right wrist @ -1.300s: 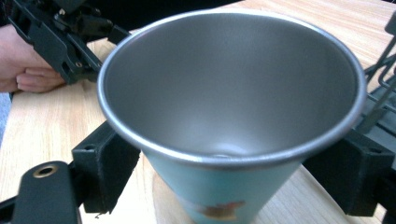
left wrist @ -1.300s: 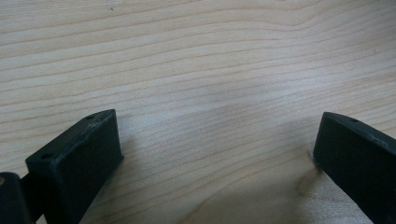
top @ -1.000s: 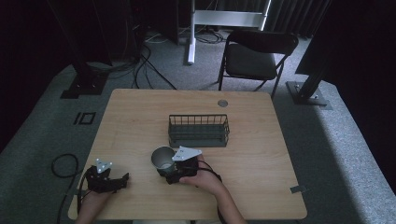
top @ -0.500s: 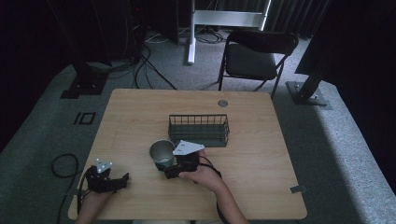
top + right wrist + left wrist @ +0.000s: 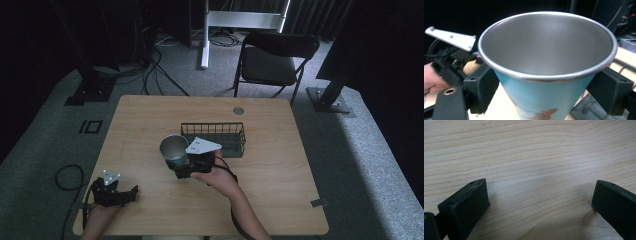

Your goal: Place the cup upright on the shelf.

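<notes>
The right claw [image 5: 181,162] was clamped on the cup [image 5: 174,148], upright, just left of the basket [image 5: 214,137]. The left claw [image 5: 131,194] rested apart on the table [image 5: 280,165], farther from the basket.

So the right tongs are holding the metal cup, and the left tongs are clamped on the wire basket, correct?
Not quite. The right tongs do hold the metal cup, but the left tongs are open over bare table, as the left gripper view shows; the wire basket sits untouched.

Both black plastic two-jaw claws, left [image 5: 131,192] and right [image 5: 181,169], carry grey three-cornered plates; screw holes dot their blocky jaws, black cables trail back, forearms bare.
</notes>
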`<state>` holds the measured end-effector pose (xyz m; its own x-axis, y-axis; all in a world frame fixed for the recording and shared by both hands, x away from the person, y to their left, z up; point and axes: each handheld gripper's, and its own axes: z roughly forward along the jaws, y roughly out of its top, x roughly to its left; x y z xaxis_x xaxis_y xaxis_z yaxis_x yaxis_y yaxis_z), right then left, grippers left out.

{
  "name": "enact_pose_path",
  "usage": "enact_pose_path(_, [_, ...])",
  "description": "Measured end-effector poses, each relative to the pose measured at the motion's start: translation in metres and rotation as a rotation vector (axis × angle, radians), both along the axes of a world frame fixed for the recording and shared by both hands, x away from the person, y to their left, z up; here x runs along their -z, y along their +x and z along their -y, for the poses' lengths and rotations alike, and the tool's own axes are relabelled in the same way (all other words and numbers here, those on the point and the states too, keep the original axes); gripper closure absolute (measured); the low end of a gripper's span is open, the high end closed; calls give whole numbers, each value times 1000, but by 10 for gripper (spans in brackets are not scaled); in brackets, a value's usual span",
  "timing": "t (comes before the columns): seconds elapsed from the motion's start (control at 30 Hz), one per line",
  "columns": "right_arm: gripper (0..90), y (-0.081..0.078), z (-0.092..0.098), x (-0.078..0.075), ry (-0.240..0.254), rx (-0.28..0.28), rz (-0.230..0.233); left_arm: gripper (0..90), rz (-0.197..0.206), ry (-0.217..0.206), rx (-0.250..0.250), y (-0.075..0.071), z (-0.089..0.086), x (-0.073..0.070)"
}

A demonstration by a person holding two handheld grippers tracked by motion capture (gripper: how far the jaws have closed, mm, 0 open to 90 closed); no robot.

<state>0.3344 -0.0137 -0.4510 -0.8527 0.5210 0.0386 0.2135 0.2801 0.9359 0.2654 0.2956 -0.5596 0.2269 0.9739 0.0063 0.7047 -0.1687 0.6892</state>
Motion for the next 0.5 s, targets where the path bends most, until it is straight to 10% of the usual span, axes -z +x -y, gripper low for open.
enact_pose_path(0.5, [151, 23, 11, -37, 13, 134, 46, 14, -1, -1, 0, 0, 0, 0])
